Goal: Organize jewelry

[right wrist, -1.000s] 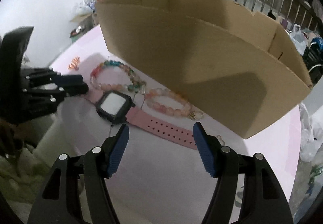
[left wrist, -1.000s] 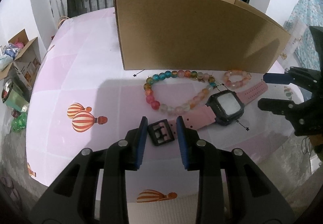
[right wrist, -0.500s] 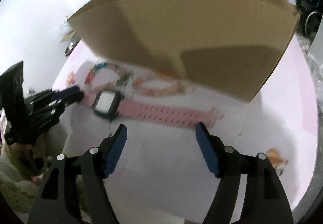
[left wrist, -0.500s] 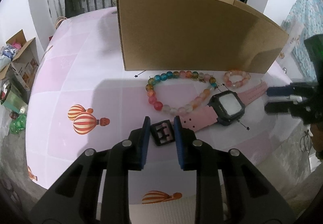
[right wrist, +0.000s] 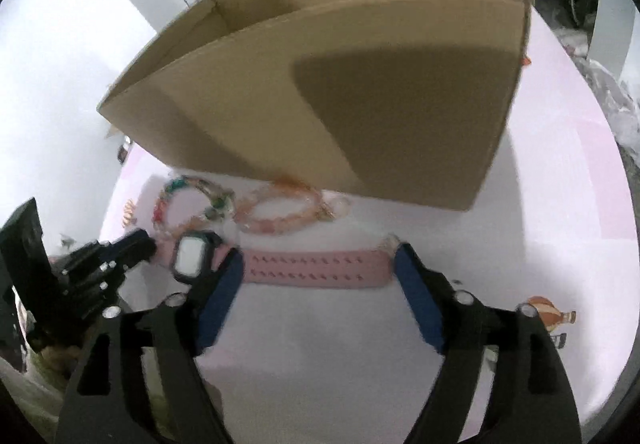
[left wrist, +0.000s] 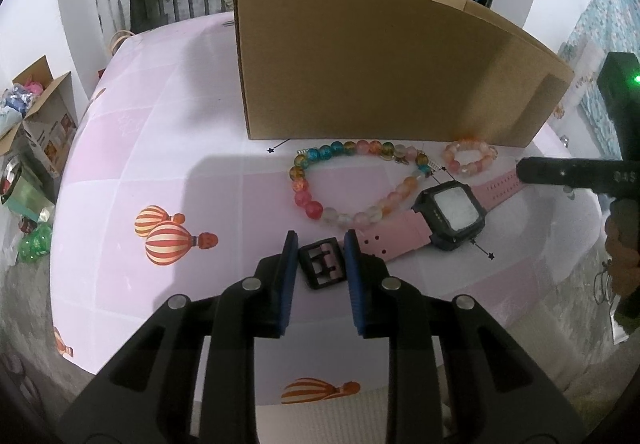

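**Item: pink watch, two-gripper pickup at the near table edge**

Location: the watch point(left wrist: 452, 213) lies flat on the pink balloon-print tablecloth point(left wrist: 168, 171), near the front edge, its strap running left to right. Just beyond it lie a multicoloured bead bracelet point(left wrist: 352, 179) and a smaller peach bead bracelet point(left wrist: 468, 159), both close to the front wall of the open cardboard box point(left wrist: 380, 63).

Left gripper point(left wrist: 320, 260): jaws narrowed around the black buckle point(left wrist: 322, 262) at the strap's left end; pads sit just beside the buckle's edges, and firm contact cannot be confirmed.

Right gripper point(right wrist: 318, 272): jaws opening, spread wide, with the perforated strap half point(right wrist: 316, 270) lying lengthwise between the fingertips; no pad presses on it. The view is blurred.

Handling note: the step appears to be securing both strap ends before a lift into the box. The right jaws look aligned along the strap, so a turn to pinch across its width would probably serve better. Lift both ends evenly, keeping the watch face level and clear of the bracelets, which lie close enough to snag
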A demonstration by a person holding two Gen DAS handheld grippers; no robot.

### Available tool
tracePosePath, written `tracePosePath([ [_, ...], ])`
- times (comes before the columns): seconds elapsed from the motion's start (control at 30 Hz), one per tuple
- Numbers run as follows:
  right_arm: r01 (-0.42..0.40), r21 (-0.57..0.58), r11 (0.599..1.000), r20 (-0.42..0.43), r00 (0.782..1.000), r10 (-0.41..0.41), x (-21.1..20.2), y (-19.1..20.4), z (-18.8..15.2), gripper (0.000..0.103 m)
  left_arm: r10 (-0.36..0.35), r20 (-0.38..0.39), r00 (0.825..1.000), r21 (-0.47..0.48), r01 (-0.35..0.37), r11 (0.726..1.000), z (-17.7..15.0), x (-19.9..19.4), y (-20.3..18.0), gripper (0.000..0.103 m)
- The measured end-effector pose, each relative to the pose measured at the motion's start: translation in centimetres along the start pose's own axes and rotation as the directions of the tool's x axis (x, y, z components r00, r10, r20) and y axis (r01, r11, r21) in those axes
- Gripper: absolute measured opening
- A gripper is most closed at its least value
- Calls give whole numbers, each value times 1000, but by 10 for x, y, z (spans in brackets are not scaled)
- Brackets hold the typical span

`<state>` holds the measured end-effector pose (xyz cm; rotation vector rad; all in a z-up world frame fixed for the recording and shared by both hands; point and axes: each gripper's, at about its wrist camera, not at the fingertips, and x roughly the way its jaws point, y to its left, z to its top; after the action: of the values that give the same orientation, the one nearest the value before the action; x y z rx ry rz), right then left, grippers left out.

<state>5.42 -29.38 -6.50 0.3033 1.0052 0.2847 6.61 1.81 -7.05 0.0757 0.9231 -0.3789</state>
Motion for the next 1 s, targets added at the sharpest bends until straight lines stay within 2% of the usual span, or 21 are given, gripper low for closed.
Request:
tracePosePath([
  [0.07,6,0,1000,-4,1000,-6,0,3,-1,85,0,0,1000,-3,0,1000,0,0,0,22],
  [0.27,-57,88,994,5,998,57,-5,1,-4,84,-3,5,1000,-5,3,1000,0,0,2,22],
  [0.43,-121,116,986,11,993,120,-6,7,-10,83,-4,6,1000,-7,4,1000,0,0,2,22],
  [0.6,-120,101,988,11,993,119,2,18,-14,76,-1,7,1000,-6,1,1000,-1,0,1,22],
  [0.73,-70,78,994,14,997,70,3,19,-13,63,2,9,1000,-7,-2,1000,-1,0,0,22],
  [0.83,-39,50,998,13,999,38,2,21,-14,59,12,14,1000,-3,-12,1000,-1,0,-1,22],
  [1.0,-121,81,989,-1,993,121,4,21,-13,59,18,12,1000,-15,-18,1000,-1,-2,-4,22],
])
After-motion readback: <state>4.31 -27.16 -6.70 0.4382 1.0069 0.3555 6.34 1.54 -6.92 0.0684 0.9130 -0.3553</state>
